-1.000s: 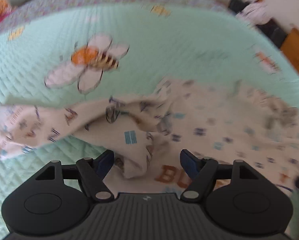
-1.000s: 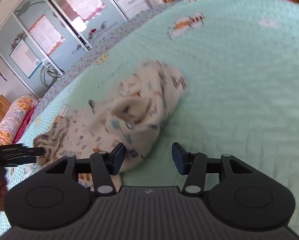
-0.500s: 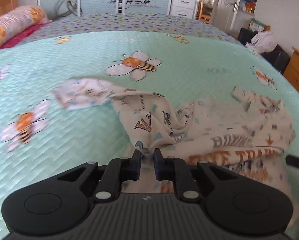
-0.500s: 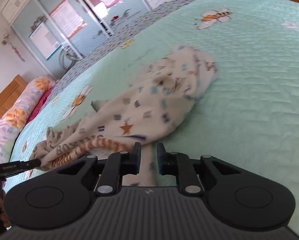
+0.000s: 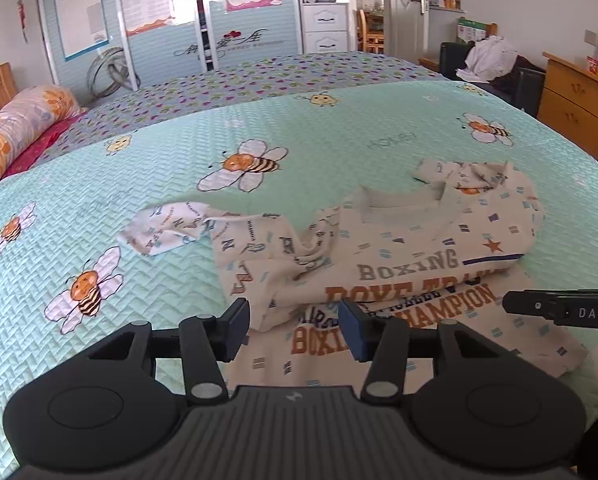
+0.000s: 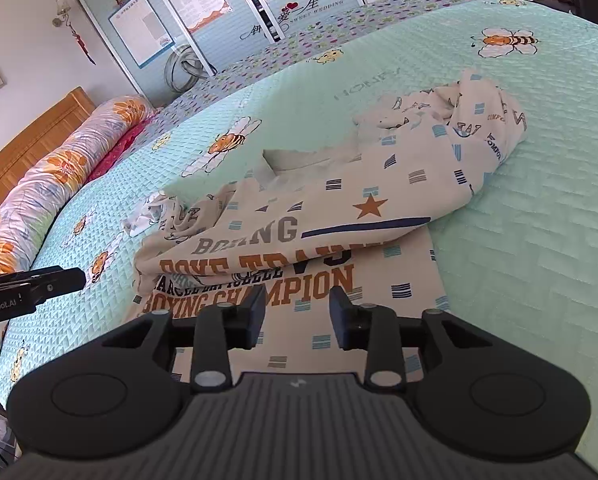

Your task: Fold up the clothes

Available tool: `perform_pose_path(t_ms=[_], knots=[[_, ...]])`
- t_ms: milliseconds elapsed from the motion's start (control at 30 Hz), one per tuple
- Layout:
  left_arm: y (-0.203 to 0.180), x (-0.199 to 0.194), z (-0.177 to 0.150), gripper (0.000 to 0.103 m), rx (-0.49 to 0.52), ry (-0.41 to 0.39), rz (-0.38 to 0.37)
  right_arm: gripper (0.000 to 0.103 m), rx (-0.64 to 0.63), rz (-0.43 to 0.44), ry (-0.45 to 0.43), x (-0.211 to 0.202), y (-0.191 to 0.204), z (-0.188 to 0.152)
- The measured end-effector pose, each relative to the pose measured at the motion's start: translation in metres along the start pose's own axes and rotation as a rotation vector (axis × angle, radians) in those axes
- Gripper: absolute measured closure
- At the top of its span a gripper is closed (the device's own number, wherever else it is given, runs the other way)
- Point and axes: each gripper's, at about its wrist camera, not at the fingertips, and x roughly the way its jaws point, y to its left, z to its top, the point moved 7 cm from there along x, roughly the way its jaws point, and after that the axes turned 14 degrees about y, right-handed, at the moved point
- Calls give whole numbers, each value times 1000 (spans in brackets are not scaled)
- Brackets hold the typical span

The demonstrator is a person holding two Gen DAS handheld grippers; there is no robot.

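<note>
Mint bee-print bedspread (image 5: 339, 132) covers the bed. Cream printed shirt (image 5: 411, 256) lies rumpled on it, one sleeve trailing toward the pillow side. Left gripper (image 5: 295, 326) and right gripper (image 6: 297, 314) hover over the shirt's near hem, jaws opening, nothing pinched.

**The bed and what lay on it**

We saw a bed (image 5: 339, 136) covered with a mint-green quilted spread printed with bees. A cream printed shirt (image 5: 419, 248) lay rumpled on the spread, its lettered front partly doubled over itself, one sleeve (image 5: 167, 232) trailing off to the left. Beyond the green spread we saw a purple patterned cover (image 5: 259, 80), and at the far left a long floral bolster (image 5: 23, 120) lay against the wooden headboard (image 6: 27, 140).
</note>
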Motion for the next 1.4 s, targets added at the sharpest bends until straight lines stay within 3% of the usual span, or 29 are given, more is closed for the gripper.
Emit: perform_pose_path(t_ms=[733, 1400], knots=[[-20, 1, -5, 38, 68, 26, 60, 62, 60, -1, 27, 4, -17, -6], [-22, 6, -9, 36, 73, 46, 77, 61, 60, -12, 51, 9, -19, -9]])
